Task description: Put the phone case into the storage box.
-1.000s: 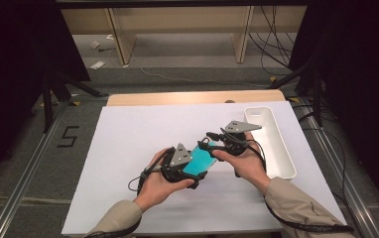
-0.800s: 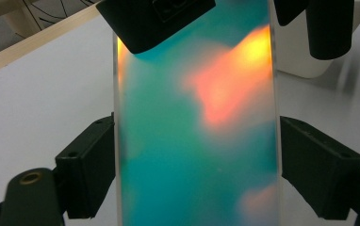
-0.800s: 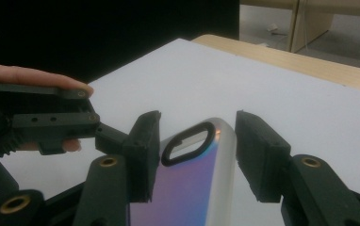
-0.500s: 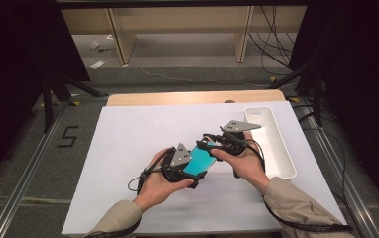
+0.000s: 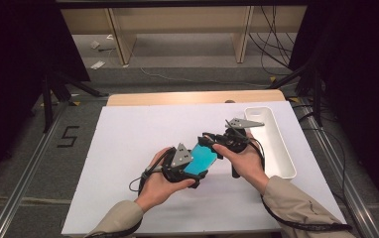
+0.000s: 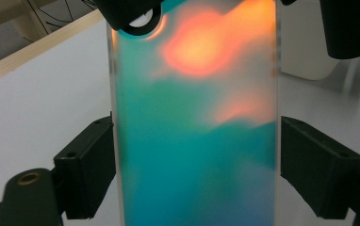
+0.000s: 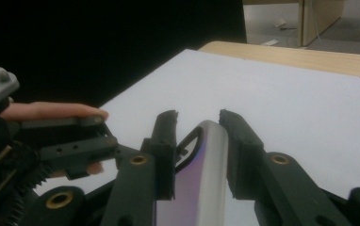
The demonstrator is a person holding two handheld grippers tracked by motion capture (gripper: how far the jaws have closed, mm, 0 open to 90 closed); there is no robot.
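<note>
Hovering above the middle of the white table, the teal phone case is clamped across its long edges by the left gripper, while the right gripper has just been closing on its thin upper end, pads touching; a white oblong tray is seen rightward

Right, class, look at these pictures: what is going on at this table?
A person at a white table holds a two-jaw gripper in each hand and has a teal phone case between them, above the tabletop. The left gripper clamps the case across its width. The right gripper has just been closing on the case's far end, its jaws either side of the thin edge near the camera cutout. A white tray sits at the table's right.
</note>
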